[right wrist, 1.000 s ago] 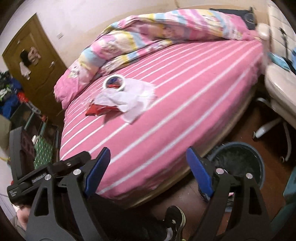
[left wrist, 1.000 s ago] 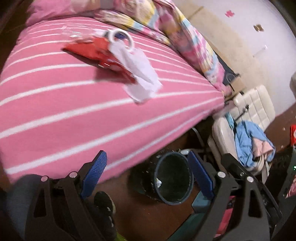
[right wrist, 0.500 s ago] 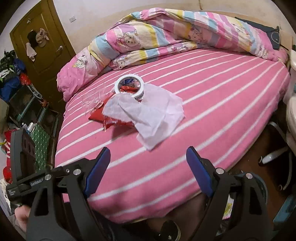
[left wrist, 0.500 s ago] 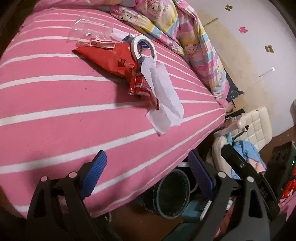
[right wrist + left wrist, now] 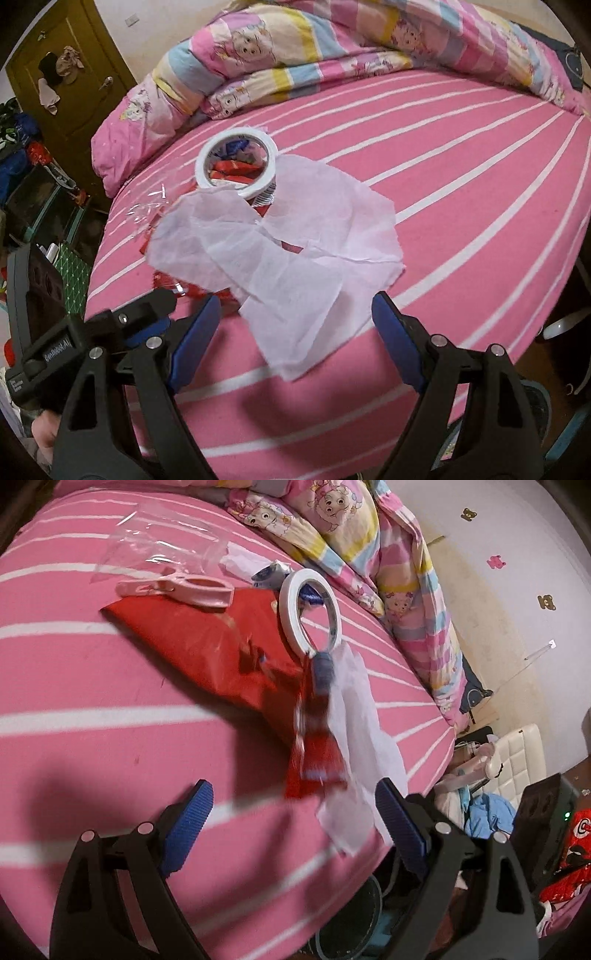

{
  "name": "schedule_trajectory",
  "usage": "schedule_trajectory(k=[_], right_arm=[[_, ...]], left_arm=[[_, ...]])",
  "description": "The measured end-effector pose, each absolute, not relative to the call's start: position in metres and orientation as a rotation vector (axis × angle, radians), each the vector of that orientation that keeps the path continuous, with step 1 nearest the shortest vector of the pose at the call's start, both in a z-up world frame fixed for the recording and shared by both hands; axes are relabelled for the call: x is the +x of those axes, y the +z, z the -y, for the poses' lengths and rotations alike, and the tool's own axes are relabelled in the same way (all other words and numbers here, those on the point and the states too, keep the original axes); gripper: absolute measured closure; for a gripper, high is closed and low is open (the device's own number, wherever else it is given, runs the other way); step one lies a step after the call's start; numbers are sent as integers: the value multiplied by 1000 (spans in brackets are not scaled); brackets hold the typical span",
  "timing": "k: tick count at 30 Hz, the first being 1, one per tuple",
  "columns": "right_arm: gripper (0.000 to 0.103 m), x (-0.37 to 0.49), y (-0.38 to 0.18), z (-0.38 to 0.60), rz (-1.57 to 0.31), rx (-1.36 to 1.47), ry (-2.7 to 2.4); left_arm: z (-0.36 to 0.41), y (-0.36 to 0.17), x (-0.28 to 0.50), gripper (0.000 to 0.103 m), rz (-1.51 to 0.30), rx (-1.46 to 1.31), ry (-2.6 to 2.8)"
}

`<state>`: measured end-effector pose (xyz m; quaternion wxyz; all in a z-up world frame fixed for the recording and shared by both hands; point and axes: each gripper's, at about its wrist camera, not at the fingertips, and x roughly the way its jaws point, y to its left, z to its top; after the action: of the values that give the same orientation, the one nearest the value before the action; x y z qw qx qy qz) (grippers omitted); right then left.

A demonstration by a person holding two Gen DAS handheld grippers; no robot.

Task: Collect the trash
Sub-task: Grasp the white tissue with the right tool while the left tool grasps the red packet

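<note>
I have both grippers over the near edge of the bed (image 5: 480, 155), jaws wide and empty — the left gripper (image 5: 293, 814) lined up on the red wrapper (image 5: 317, 760), the right gripper (image 5: 295, 325) on the tissue (image 5: 280, 251). The trash lies mid-bed in one overlapping heap, tape roll (image 5: 236, 162) on top. The tissue hides most of the wrapper; the bin (image 5: 347, 926) below is cut off.

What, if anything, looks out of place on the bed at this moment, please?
A litter pile sits on the pink striped bed: a crumpled white tissue draped over red wrappers, a tape roll tilted on top, and a pink clip on clear plastic.
</note>
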<state>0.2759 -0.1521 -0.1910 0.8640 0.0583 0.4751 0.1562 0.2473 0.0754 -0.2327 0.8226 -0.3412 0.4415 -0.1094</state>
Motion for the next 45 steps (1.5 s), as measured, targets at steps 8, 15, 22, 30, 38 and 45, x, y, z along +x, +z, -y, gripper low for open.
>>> schedule_trajectory(k=[8, 15, 22, 30, 38, 45], right_arm=[[33, 286, -206, 149, -1001, 119, 332], [54, 286, -211, 148, -1015, 125, 332], [66, 284, -209, 151, -1010, 141, 315], [100, 285, -207, 160, -994, 169, 272], [102, 283, -204, 159, -972, 170, 269], [102, 279, -199, 151, -958, 149, 285]], left_arm=[[-75, -243, 267, 16, -916, -748, -259], [-77, -246, 268, 25, -896, -805, -322], [-71, -248, 268, 43, -903, -829, -389], [-75, -246, 266, 43, -881, -842, -381], [-79, -249, 268, 63, -878, -857, -380], [-74, -241, 266, 84, -854, -799, -408]])
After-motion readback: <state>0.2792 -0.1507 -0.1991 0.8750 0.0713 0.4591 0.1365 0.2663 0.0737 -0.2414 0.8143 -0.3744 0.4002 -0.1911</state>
